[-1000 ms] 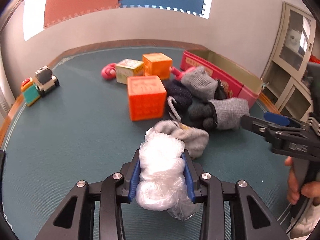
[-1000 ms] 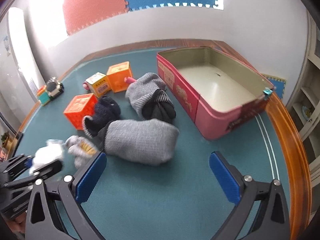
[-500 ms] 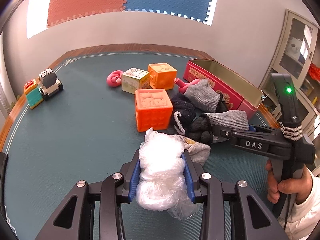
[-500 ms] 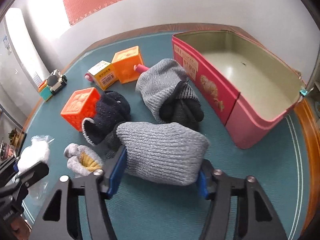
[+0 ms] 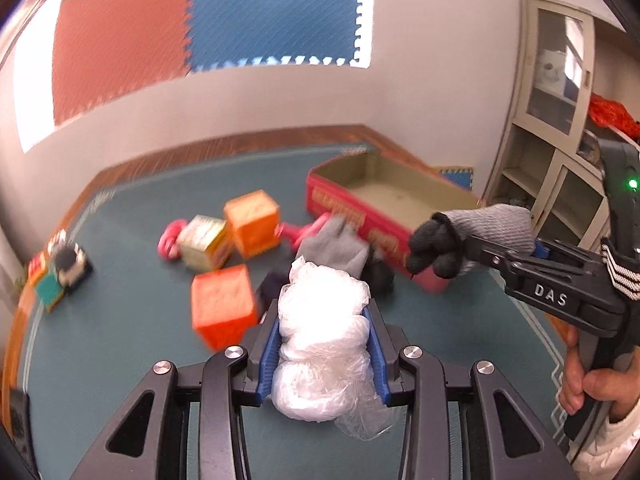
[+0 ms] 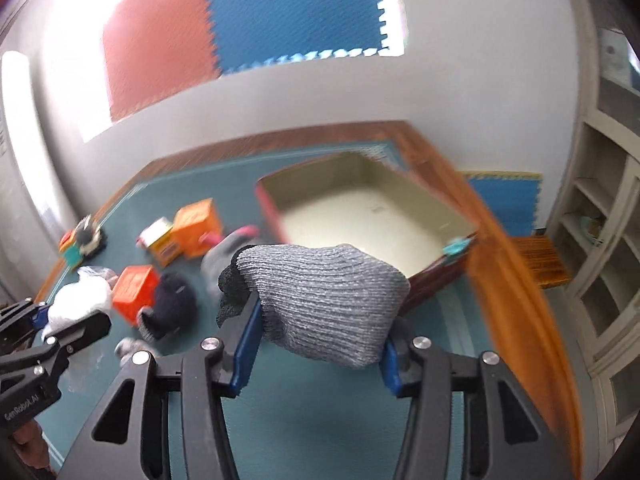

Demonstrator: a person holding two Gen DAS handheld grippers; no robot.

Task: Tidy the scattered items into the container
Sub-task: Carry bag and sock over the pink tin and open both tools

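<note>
Pink tin (image 6: pixel 404 304) sits empty so far. My left gripper (image 5: pixel 324 354) clamps a plastic wad (image 5: pixel 320 344); my right gripper (image 6: pixel 316 354), jaws closing, grips a grey knit (image 6: pixel 332 296), while blocks (image 5: pixel 222 306) and other woollens (image 6: pixel 172 304) wait on the mat.

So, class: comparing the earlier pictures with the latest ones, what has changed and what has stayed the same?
The right gripper, wide open a second ago, has come down around the grey knit, and its jaws are closing on it; the knit is now lifted off the mat, toward the pink box. The left gripper has risen with the white bag clamped as before. The orange blocks and toy car stayed put.
</note>
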